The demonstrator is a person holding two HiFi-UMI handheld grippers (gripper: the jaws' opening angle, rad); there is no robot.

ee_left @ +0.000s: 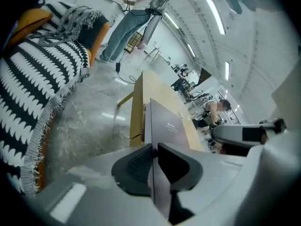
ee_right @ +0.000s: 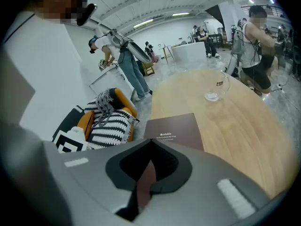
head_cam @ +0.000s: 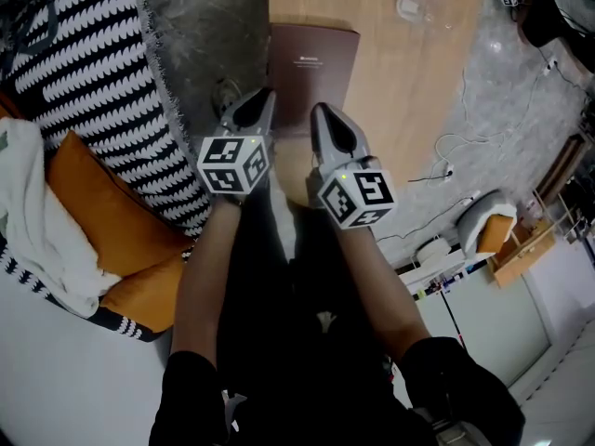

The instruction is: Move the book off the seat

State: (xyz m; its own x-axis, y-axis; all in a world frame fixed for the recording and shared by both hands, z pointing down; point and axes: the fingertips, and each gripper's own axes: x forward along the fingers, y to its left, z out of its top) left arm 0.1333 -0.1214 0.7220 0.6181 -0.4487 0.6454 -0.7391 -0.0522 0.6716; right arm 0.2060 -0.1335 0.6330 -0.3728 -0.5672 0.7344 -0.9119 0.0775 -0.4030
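Note:
A dark brown book [head_cam: 311,59] lies with its far part on the light wooden table [head_cam: 409,91] and its near edge past the table's side. Both grippers hold that near edge. My left gripper [head_cam: 257,110] is shut on the book's left part; in the left gripper view the thin book [ee_left: 162,121] runs edge-on between the pads of the left gripper [ee_left: 153,166]. My right gripper [head_cam: 327,119] is shut on the near right part. In the right gripper view the cover [ee_right: 174,128] passes between the right gripper's [ee_right: 148,173] jaws.
A clear glass [head_cam: 411,7] stands on the table beyond the book. A black-and-white striped blanket [head_cam: 93,63] and orange cushions [head_cam: 102,212] lie on the seat to the left. Cables [head_cam: 446,156] trail over the grey floor on the right. People stand in the background [ee_right: 127,65].

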